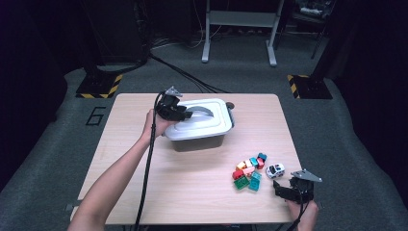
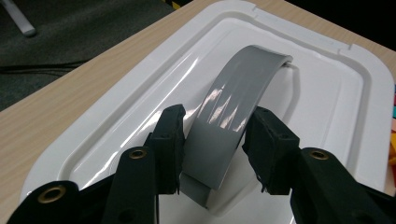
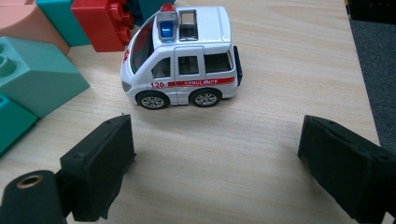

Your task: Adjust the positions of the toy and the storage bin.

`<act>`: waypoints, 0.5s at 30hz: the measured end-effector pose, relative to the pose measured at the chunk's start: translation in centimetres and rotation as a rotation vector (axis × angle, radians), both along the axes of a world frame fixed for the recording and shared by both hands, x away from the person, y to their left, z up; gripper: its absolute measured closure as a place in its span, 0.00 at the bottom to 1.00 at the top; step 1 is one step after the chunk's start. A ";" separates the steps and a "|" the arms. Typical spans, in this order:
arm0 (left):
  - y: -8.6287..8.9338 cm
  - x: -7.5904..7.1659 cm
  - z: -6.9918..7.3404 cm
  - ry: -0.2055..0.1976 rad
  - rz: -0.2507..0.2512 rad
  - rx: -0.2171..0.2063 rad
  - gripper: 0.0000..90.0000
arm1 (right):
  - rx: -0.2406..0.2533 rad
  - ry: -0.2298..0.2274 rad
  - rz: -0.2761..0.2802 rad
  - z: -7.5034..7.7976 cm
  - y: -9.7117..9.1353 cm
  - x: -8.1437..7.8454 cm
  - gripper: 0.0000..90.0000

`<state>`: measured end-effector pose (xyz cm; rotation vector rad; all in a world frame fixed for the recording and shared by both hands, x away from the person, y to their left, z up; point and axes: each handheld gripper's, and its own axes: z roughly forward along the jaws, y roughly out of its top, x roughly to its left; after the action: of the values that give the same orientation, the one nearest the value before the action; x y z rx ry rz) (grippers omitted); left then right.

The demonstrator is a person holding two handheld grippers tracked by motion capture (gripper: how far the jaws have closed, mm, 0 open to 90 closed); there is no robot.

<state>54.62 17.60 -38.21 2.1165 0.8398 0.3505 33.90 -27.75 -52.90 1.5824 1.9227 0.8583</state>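
The left gripper (image 1: 185, 113) is seen in the high view at the near-left side of a white-lidded storage box (image 1: 199, 126), which stands on the wooden desk (image 1: 192, 192). In the left gripper view, the grey arched handle (image 2: 233, 112) of the white lid (image 2: 327, 107) is framed between the two black fingers (image 2: 170, 144). The left-hand pad is pressed against the edge of the handle, and the right-hand pad is met by the opposite edge, so the handle is clasped across its width, low on its near end. The far end of the handle arches up and away from the fingertips toward the middle of the lid.

The right gripper (image 1: 283, 190) is held at the near-right corner of the desk. In the right gripper view its fingers (image 3: 100, 163) are spread wide, with bare desk between them and nothing touched. Just beyond the fingertips, nearer to the left-hand finger, a white toy ambulance (image 3: 182, 60) stands on its wheels, side-on, with a red stripe and a blue light on its roof. To the left of it and beyond the left-hand finger, a cluster of toy building blocks (image 1: 249, 172) lies on the desk: teal ones closest to that finger, a red one and a pink one farther off. The ambulance is just beside the blocks and well apart from the box.
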 end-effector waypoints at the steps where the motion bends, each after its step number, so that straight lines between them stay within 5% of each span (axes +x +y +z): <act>1: 0.0 -0.2 0.1 -0.007 -0.015 0.012 0.65 | 0.000 0.000 0.000 0.0 0.0 0.0 0.11; 9: -1.1 1.1 1.3 -0.022 -0.068 0.033 0.50 | 0.000 -0.001 -0.001 0.0 0.0 0.0 0.12; 15: -2.0 1.8 0.6 -0.013 -0.074 0.085 0.56 | 0.003 0.002 -0.006 0.0 0.0 0.0 0.12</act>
<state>56.47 15.55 -37.64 2.2153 0.7486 0.3655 33.87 -27.73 -52.89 1.5902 1.9180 0.8586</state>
